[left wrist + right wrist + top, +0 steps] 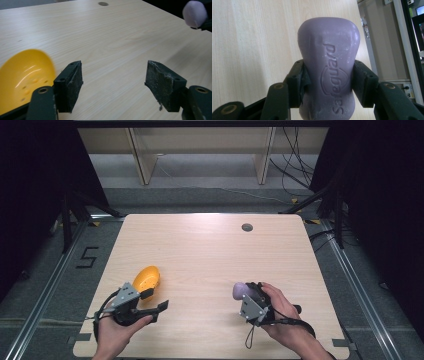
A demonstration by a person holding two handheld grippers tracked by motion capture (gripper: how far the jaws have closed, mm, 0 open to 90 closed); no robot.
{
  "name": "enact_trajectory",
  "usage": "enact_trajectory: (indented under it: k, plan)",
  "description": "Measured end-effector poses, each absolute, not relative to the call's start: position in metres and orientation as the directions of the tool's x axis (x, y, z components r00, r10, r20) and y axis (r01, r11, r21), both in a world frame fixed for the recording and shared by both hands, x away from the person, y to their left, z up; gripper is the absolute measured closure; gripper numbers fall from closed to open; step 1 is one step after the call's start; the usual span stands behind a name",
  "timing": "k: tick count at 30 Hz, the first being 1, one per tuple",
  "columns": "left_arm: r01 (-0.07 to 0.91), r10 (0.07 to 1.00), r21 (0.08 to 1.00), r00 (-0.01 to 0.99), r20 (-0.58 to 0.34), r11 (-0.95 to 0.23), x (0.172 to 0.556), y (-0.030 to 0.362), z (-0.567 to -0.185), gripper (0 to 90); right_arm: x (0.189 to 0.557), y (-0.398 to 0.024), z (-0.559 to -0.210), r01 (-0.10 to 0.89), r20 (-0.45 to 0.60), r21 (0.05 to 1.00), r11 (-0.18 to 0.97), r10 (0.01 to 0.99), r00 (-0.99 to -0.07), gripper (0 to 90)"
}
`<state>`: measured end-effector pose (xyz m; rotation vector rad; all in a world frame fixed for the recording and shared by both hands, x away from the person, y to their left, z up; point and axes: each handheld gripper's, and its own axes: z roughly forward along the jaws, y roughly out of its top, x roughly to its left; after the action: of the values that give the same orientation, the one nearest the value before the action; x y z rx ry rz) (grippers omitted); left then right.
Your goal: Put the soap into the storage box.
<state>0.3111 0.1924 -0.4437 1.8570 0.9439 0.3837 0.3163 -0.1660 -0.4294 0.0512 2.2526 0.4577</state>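
A yellow dish with small holes (146, 278) lies on the wooden table (210, 250) at the front left. Just in front of it, my left gripper (156, 300) is open, with nothing between its pads. In the left gripper view the yellow dish (25, 77) sits to the left of the jaws, outside the gap of my left gripper (113, 82). My right gripper (245, 292) at the front right is shut on a purple bar of soap (239, 289). The right gripper view shows the soap (328, 65) standing up out of the right gripper (328, 82), embossed side facing the camera. The soap (194, 13) also appears far right in the left gripper view.
A round grey grommet hole (247, 227) sits near the table's far edge. Wooden shelf legs (142, 165) and loose cables (295, 170) are on the floor behind the table. Bare wood stretches between the two grippers.
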Motion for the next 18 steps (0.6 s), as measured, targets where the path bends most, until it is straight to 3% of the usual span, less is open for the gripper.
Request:
enact_trajectory:
  k: [5, 11, 14, 18]
  plan:
    - [0.415, 0.657, 0.863, 0.741, -0.138, -0.287, 0.322, 0.158, -0.439, 32.6, 0.311, -0.165, -0.43, -0.09, -0.718, 0.364, 0.927, 0.218, -0.661, 50.2]
    - [0.409, 0.605, 0.864, 0.779, -0.163, -0.294, 0.334, 0.129, -0.422, 32.7, 0.311, -0.165, -0.429, -0.096, -0.727, 0.358, 0.929, 0.212, -0.653, 50.2]
    - [0.397, 0.578, 0.863, 0.8, -0.159, -0.311, 0.337, 0.117, -0.415, 33.2, 0.314, -0.165, -0.427, -0.14, -0.744, 0.332, 0.933, 0.167, -0.647, 50.2]
    - [0.405, 0.555, 0.862, 0.811, -0.184, -0.306, 0.341, 0.101, -0.412, 34.0, 0.311, -0.163, -0.429, -0.093, -0.725, 0.375, 0.923, 0.229, -0.649, 50.2]
